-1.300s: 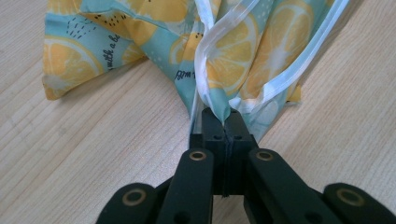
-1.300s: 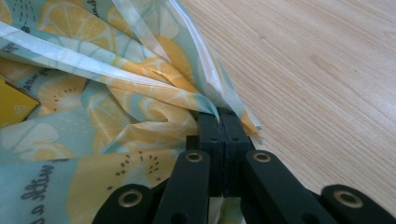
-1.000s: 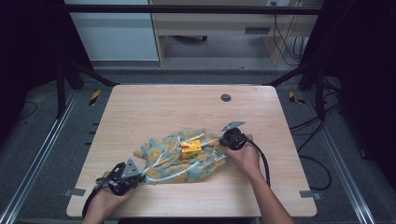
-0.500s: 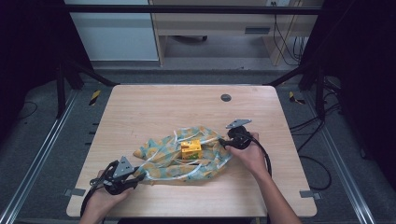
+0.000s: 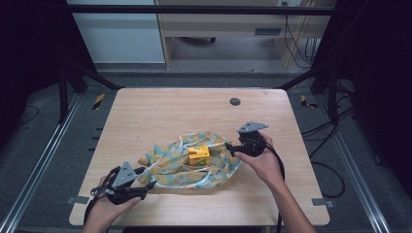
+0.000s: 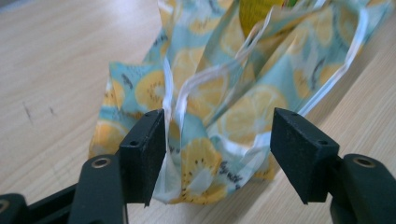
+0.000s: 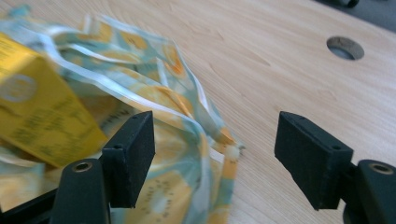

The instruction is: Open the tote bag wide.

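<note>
1. Worktop [image 5: 160, 109]: pale wood-grain surface, with a round dark hole [image 5: 235, 101] sitting near its far edge, right of centre.
2. Cloth [image 5: 194, 165]: light blue fabric printed with yellow citrus slices and edged in white, lying crumpled on the near half of the worktop, roughly at centre, stretching from near left to far right.
3. Yellow box [image 5: 198, 155]: small carton resting on top of the cloth at about its middle; in the right gripper view it is showing blurred at the left.
4. Left gripper [image 5: 145, 177]: being held by the person's left hand [image 5: 109, 206] at the near left end of the cloth. Its fingers [image 6: 142, 154] are standing apart, having just been opening; a bunched fold of the cloth is lying between them, against the left finger and clear of the right one.
5. Right gripper [image 5: 229, 147]: being held by the person's right hand [image 5: 262, 162] at the far right end of the cloth. Its fingers [image 7: 130, 156] are standing apart, having just been opening; the cloth's corner is lying between them, not pinched.
</note>
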